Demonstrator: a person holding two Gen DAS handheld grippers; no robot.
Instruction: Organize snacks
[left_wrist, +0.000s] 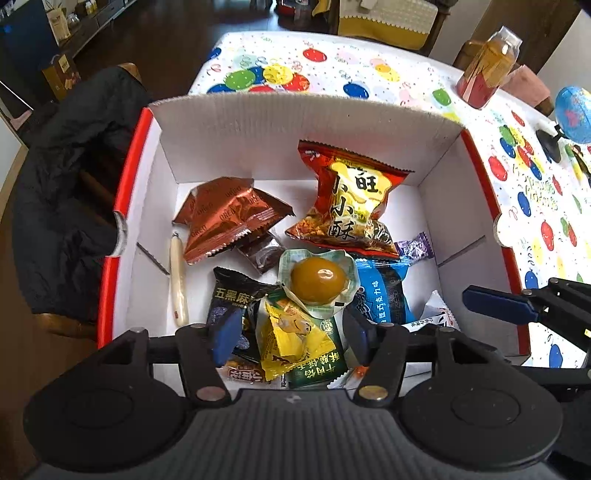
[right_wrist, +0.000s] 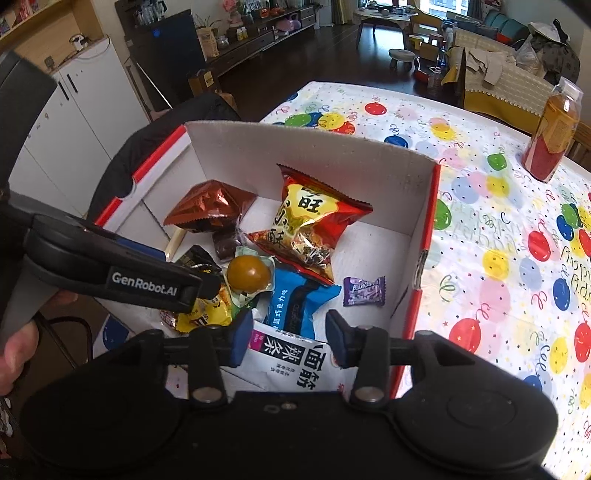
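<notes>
Cardboard box (left_wrist: 306, 122) sits at the near-left corner of the counter (left_wrist: 369, 66), snacks piled inside. Left to right in it: one white stick snack (left_wrist: 178, 280) by the left wall, one brown Oreo pack (left_wrist: 225, 218), one black sesame pack (left_wrist: 232, 295), one yellow pack (left_wrist: 291, 332) over a green pack (left_wrist: 317, 369), one sealed egg (left_wrist: 318, 279) mid-box, one red-yellow crisp bag (left_wrist: 347, 199) leaning near the far wall, one blue chocolate pack (left_wrist: 384, 291), one purple candy (left_wrist: 413, 247) toward the right wall. Left gripper (left_wrist: 291, 332) spread, hovering over the near end; yellow pack shows between its fingers, contact can't be confirmed. Right gripper (right_wrist: 288, 338) also spread, above a white spicy-strip pack (right_wrist: 291, 365) at the near edge; right view shows that pack's print, left view only catches its corner. Right view alone shows the purple candy lying clear on the box floor; left view alone shows the full stick snack. One juice bottle (right_wrist: 554, 133) stands at the far right edge of the counter, and one globe (left_wrist: 574, 114) is visible in the left view only.
</notes>
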